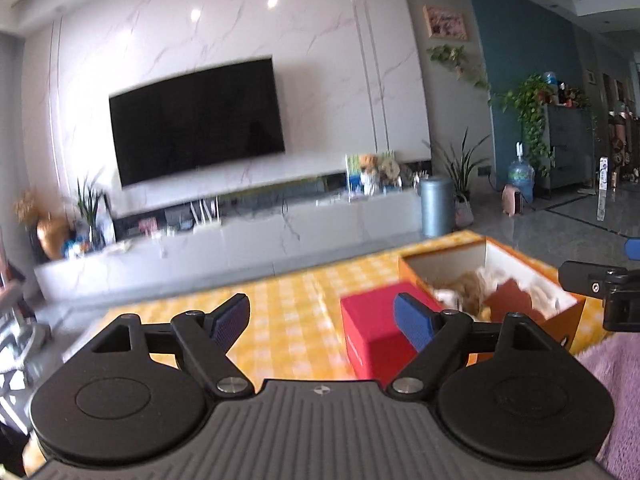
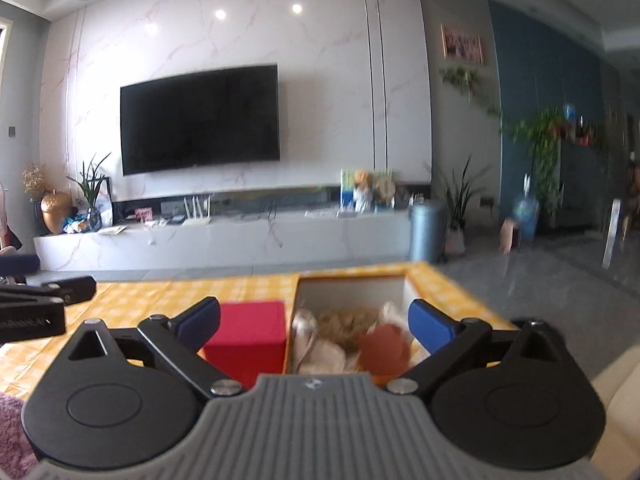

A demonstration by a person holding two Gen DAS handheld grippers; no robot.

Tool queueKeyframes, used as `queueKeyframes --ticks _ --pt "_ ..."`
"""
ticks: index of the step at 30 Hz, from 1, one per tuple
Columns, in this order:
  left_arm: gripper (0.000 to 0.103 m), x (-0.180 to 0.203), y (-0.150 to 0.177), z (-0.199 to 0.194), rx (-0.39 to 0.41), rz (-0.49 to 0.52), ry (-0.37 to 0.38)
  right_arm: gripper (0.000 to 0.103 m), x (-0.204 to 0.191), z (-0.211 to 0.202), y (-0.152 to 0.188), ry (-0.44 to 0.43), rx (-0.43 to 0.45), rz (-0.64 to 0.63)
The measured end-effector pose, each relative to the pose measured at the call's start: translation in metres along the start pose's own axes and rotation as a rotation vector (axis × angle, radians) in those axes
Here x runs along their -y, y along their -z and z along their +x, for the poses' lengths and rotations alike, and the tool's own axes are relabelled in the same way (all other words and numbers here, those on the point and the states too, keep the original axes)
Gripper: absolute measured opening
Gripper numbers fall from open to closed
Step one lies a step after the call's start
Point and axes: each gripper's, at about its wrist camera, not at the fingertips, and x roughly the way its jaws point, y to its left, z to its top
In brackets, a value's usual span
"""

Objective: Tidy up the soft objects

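Both the left tongs (image 1: 324, 320) and right tongs (image 2: 316, 326) hang spread and empty above the yellow checked surface (image 1: 280, 320). The plush toys (image 2: 348, 336) lie gathered in the orange box (image 2: 352, 284), right of the red box (image 2: 246, 330), apparently stowed for tidiness.

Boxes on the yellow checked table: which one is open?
The orange cardboard box, white inside, open-topped and holding plush toys. The red box beside it, on its left, is closed.
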Motion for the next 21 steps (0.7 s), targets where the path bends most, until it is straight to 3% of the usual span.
queueKeyframes --ticks 7,21 --pt "0.096 -0.014 0.029 0.009 -0.125 -0.052 0.005 0.098 -0.007 0.023 0.027 0.064 -0.070 -0.072" --pt "0.096 0.015 0.061 0.037 -0.270 -0.021 0.061 0.098 0.010 0.056 0.056 0.050 -0.204 0.004"
